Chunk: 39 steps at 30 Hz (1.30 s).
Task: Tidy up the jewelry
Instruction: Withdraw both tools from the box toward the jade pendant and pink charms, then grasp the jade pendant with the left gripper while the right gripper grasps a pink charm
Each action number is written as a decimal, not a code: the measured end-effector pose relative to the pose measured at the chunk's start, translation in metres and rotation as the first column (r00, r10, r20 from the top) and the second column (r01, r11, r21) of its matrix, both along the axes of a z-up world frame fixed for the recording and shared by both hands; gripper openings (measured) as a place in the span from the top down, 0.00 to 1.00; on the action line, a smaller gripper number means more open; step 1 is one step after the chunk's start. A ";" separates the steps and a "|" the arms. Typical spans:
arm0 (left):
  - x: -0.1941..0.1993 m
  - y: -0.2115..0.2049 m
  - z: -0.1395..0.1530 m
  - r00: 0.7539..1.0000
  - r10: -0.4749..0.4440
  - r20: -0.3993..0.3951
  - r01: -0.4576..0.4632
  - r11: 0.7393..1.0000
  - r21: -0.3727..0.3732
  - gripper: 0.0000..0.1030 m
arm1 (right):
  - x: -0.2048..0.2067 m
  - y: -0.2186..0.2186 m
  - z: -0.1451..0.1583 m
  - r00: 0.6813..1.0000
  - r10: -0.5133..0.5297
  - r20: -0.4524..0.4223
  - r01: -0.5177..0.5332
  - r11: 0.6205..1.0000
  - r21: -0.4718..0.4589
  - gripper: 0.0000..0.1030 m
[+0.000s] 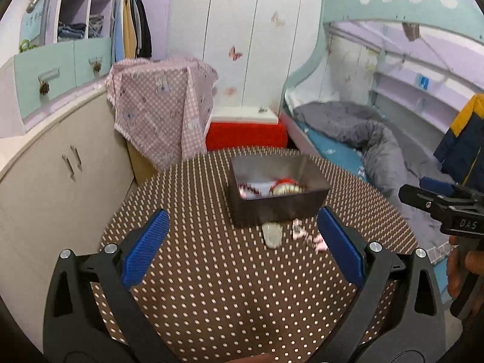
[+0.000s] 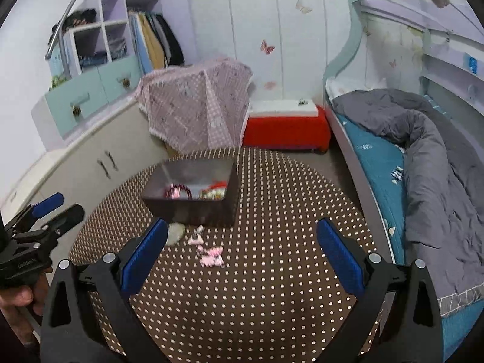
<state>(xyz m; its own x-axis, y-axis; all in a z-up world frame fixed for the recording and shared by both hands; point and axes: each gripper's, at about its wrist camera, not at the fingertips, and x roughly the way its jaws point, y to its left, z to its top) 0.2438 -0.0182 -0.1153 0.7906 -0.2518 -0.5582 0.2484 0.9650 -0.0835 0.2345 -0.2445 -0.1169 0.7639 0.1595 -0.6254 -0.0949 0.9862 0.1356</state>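
A dark rectangular box (image 1: pixel 281 208) (image 2: pixel 193 211) stands on the brown dotted round table (image 1: pixel 211 287) (image 2: pixel 272 287); red, white and pink jewelry (image 1: pixel 284 188) (image 2: pixel 211 193) lies inside. In front of the box lie a pale green bangle (image 1: pixel 272 234) (image 2: pixel 175 232) and small pink pieces (image 1: pixel 305 236) (image 2: pixel 211 255). My left gripper (image 1: pixel 242 230) hovers open just short of them, nothing between its blue pads. My right gripper (image 2: pixel 242 239) is open too, the pink pieces near its left pad (image 2: pixel 145 257). Each gripper shows at the edge of the other's view (image 1: pixel 441 202) (image 2: pixel 39 220).
A cloth-covered stand (image 1: pixel 163 106) (image 2: pixel 196 103) and a red-and-white box (image 1: pixel 246 130) (image 2: pixel 286 127) sit beyond the table. White cabinets (image 1: pixel 60 166) run along the left. A bed with a grey quilt (image 1: pixel 363 133) (image 2: pixel 423 151) lies to the right.
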 end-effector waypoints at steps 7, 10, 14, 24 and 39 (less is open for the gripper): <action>0.021 -0.023 -0.035 0.996 -0.024 -0.088 0.030 0.997 0.069 0.07 | 0.007 -0.002 -0.042 0.995 0.037 -0.088 -0.035 0.999 0.027 0.08; 0.035 -0.035 -0.051 0.991 -0.042 -0.126 0.053 0.995 0.084 0.07 | 0.011 -0.005 -0.055 0.992 0.042 -0.119 -0.038 0.999 0.035 0.08; 0.053 -0.051 -0.071 0.983 -0.053 -0.179 0.073 0.992 0.107 0.18 | 0.016 -0.009 -0.066 0.988 0.047 -0.150 -0.042 0.998 0.040 0.08; 0.081 -0.059 -0.093 0.962 -0.070 -0.265 0.104 0.988 0.113 0.53 | 0.028 0.005 -0.083 0.977 0.115 -0.178 -0.110 0.993 0.038 0.08; 0.062 -0.027 -0.095 0.953 -0.129 -0.274 0.135 0.991 0.004 0.73 | 0.039 0.042 -0.100 0.954 0.220 -0.203 -0.231 0.973 -0.028 0.85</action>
